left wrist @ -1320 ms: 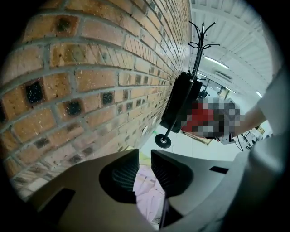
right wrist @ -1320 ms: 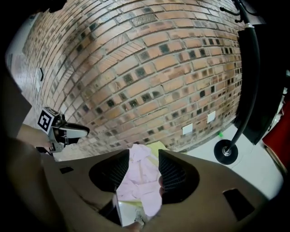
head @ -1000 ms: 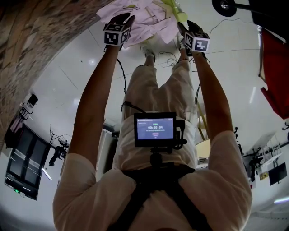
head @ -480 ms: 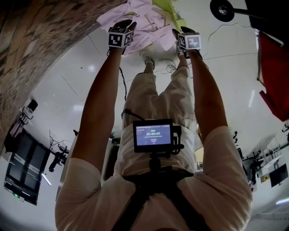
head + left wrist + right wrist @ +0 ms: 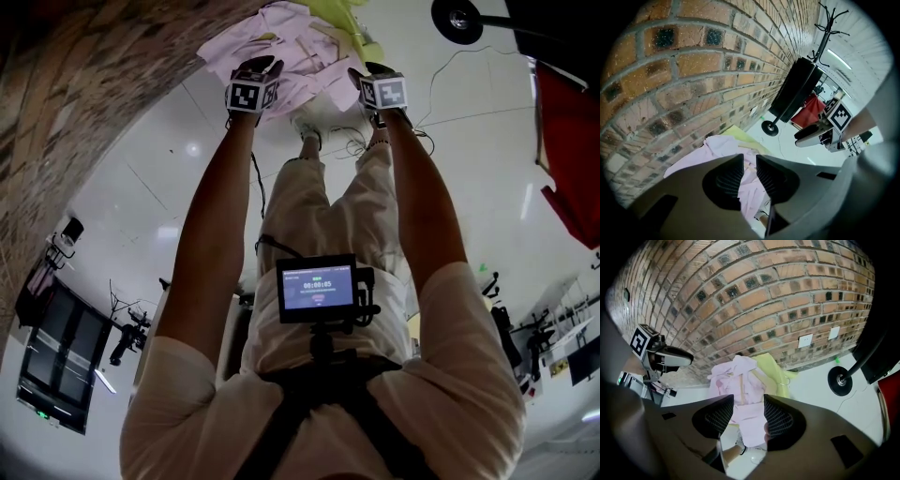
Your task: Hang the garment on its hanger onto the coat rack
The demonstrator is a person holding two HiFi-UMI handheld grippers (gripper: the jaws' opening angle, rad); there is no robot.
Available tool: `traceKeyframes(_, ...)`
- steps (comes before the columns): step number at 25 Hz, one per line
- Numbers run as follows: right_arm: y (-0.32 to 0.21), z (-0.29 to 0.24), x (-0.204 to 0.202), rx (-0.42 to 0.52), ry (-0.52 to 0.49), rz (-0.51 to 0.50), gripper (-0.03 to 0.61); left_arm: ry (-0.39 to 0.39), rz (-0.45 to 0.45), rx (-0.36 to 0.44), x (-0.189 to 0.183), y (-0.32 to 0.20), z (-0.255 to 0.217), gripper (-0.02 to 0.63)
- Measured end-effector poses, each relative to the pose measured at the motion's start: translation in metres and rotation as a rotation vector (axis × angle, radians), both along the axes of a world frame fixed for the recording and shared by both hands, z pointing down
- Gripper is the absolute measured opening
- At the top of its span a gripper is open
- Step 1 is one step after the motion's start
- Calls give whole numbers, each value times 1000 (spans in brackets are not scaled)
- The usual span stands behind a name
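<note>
A crumpled pink garment [image 5: 281,47] lies on the white floor by the brick wall, partly over a yellow-green garment [image 5: 342,14]. In the right gripper view the pink garment [image 5: 736,380] shows past the jaws, with a thin hanger hook [image 5: 787,378] by the yellow cloth. My left gripper [image 5: 258,66] hovers over the pink garment's near edge, jaws a little apart, nothing between them. My right gripper [image 5: 361,70] hangs over its right side, open and empty. The coat rack [image 5: 825,18] stands to the right; its round black base [image 5: 459,16] is near the pile.
The brick wall [image 5: 75,112] runs along the left. A black item [image 5: 794,89] hangs on the rack, with a red thing [image 5: 567,141] beyond. Cables [image 5: 352,136] lie by the person's shoe [image 5: 307,127]. A monitor and camera gear [image 5: 56,347] stand at the lower left.
Both grippers have come down towards the pink garment and tipped more steeply. Their jaws look the same as before.
</note>
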State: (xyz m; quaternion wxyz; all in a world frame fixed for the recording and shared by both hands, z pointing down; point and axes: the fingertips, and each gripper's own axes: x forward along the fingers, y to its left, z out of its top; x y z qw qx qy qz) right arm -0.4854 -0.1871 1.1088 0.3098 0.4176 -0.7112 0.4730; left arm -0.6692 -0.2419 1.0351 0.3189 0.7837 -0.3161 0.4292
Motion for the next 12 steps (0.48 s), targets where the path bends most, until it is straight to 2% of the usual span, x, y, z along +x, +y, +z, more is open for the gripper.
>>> traceKeyframes(4, 2, 2, 0, 1, -90, 48, 181, 32, -6, 29, 7, -7, -7, 126)
traceKeyframes(6, 3, 1, 0, 10, -137, 52, 181, 45, -12, 55, 9, -12, -16, 127)
traceKeyframes(9, 4, 14, 6, 16, -134, 36, 166, 69, 18, 103, 16, -17, -24, 127)
traceKeyframes(12, 4, 45, 8, 0, -155, 87, 155, 73, 34, 102, 17, -15, -1, 132)
